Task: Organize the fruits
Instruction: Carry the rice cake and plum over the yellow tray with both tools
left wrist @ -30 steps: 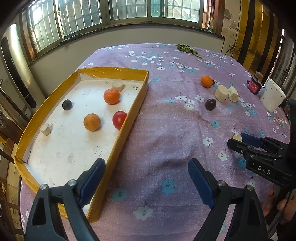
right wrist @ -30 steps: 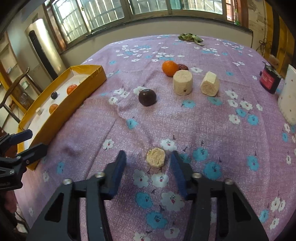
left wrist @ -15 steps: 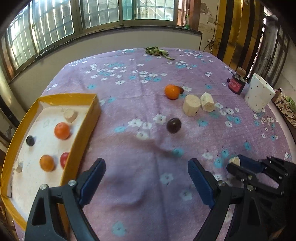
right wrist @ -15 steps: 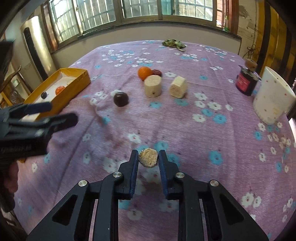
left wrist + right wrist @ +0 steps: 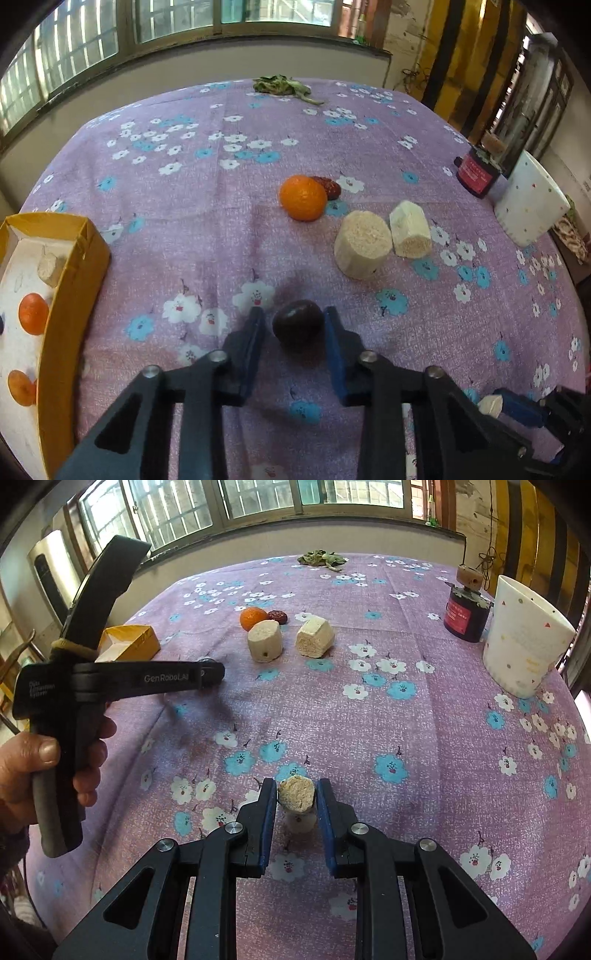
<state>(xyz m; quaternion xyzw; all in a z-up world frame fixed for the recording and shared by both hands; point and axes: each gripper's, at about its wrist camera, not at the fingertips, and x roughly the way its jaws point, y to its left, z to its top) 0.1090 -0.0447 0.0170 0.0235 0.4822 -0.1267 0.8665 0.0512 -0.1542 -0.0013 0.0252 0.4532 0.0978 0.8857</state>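
My left gripper (image 5: 293,325) has closed around a dark plum (image 5: 297,322) on the purple floral tablecloth (image 5: 207,206), its fingers touching both sides. My right gripper (image 5: 296,798) is shut on a small beige fruit chunk (image 5: 296,794) and holds it just above the cloth. An orange (image 5: 303,197) and a red date (image 5: 330,186) lie further back, with two larger beige chunks (image 5: 362,243) beside them. The yellow tray (image 5: 62,306) at the left holds oranges (image 5: 33,313) and a beige piece.
A white spotted cup (image 5: 524,646) and a dark red jar (image 5: 466,613) stand at the right edge. Green leaves (image 5: 282,85) lie at the far side. The left gripper and the hand holding it (image 5: 55,746) fill the left of the right wrist view.
My left gripper swung from the tray to the plum and closed around it. My right gripper closed on the small beige chunk and lifted it slightly.
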